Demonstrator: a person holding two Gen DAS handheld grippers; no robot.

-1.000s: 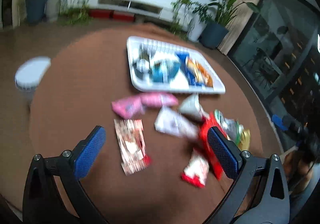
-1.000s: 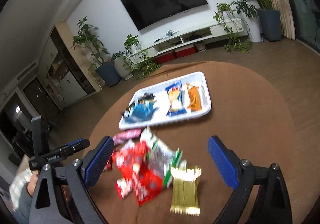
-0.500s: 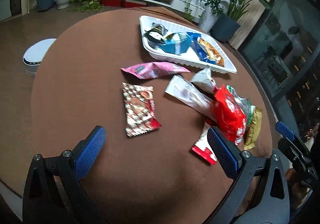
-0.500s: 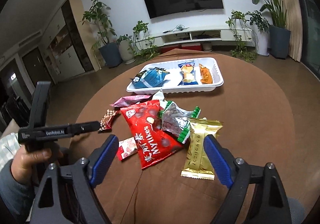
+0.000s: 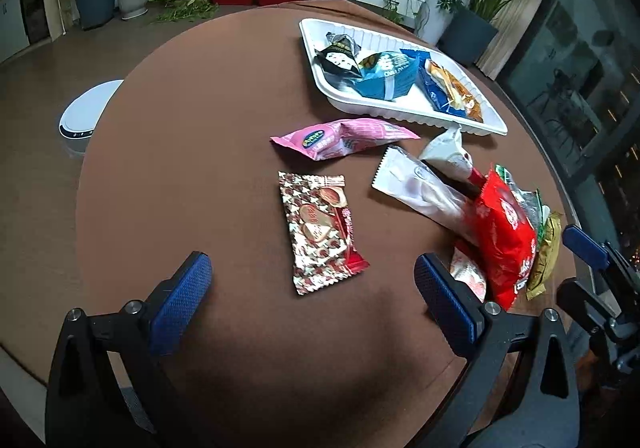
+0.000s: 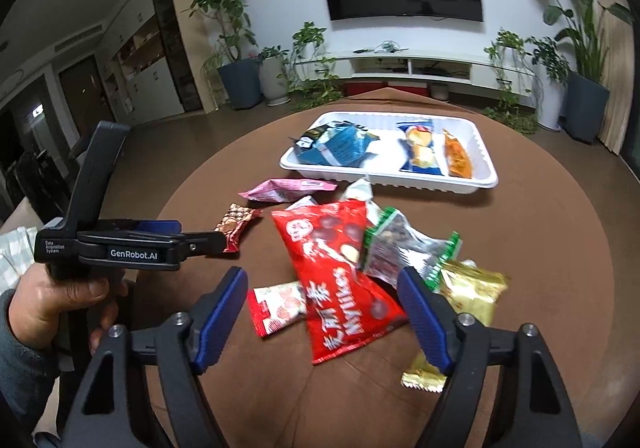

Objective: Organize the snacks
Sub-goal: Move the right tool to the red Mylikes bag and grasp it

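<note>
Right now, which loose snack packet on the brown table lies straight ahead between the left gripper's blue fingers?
The star-patterned red-and-gold foil packet. It lies alone ahead of the open left gripper, apart from the pink wrapper beyond it.

Free room: bare brown table point(image 5: 180, 167) across left and lower-centre of the left wrist view; bare cloth right of the frame in the right wrist view. Obstacles: star-patterned packet point(image 5: 320, 232) at centre; pink packet point(image 5: 344, 137) above it; heaped red bag point(image 6: 340, 280), green-edged packet point(image 6: 400, 248) and gold packet point(image 6: 468, 288) centre-right; white tray point(image 6: 384, 177) beyond, part filled.
</note>
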